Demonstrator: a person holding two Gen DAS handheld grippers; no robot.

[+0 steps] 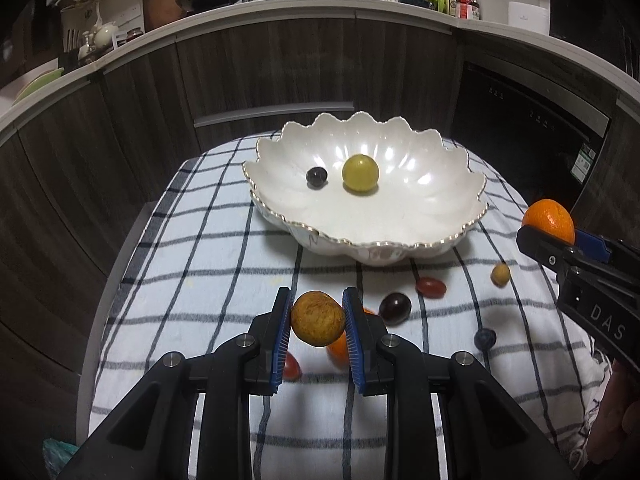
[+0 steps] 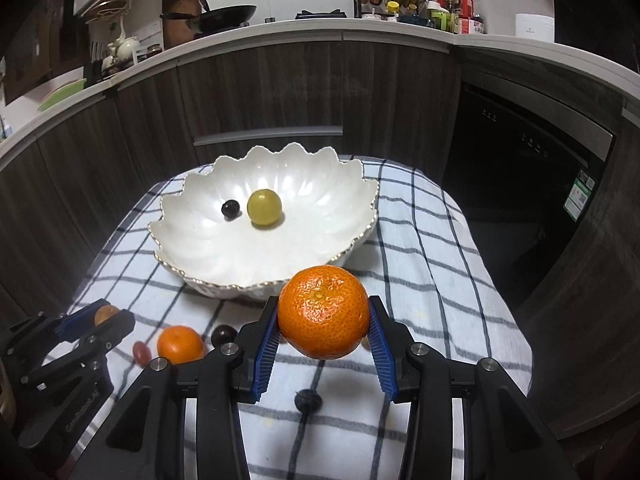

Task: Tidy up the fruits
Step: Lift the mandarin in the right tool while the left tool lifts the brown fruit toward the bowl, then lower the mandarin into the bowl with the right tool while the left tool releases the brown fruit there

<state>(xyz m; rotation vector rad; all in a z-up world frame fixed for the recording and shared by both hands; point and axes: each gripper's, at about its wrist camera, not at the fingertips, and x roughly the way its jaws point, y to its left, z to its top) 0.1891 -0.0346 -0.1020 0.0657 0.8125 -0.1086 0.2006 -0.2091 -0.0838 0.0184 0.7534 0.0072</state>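
Two fruits are in hand at once: the left gripper (image 1: 316, 322) has its blue ribbed pads closed on a small round brownish-yellow fruit with speckled skin (image 1: 318, 319), held clear above the blue-and-white checked cloth (image 1: 224, 264), while the right gripper (image 2: 324, 334) clamps a glossy orange mandarin with dimpled peel (image 2: 323, 311) across its widest part, just short of the near rim of the white scalloped ceramic bowl with a gilt edge (image 2: 192, 276); inside that bowl lie a pale green grape (image 2: 264, 207) and a small dark berry (image 2: 231, 209), close together but apart; loose on the cloth remain a second smaller mandarin (image 2: 180, 344), a dark round grape (image 1: 395, 309), a red oval tomato-like fruit (image 1: 431, 287), a blueberry (image 1: 485, 338) and a small tan fruit (image 1: 500, 274); the mandarin looks light, with a soft loose peel that would dent under a hard squeeze, so a moderate grip at the equator seems right; the speckled fruit appears firmer and very light, likely to roll once let go; both should probably be released low inside the bowl, since glazed ceramic is slick and chips easily.
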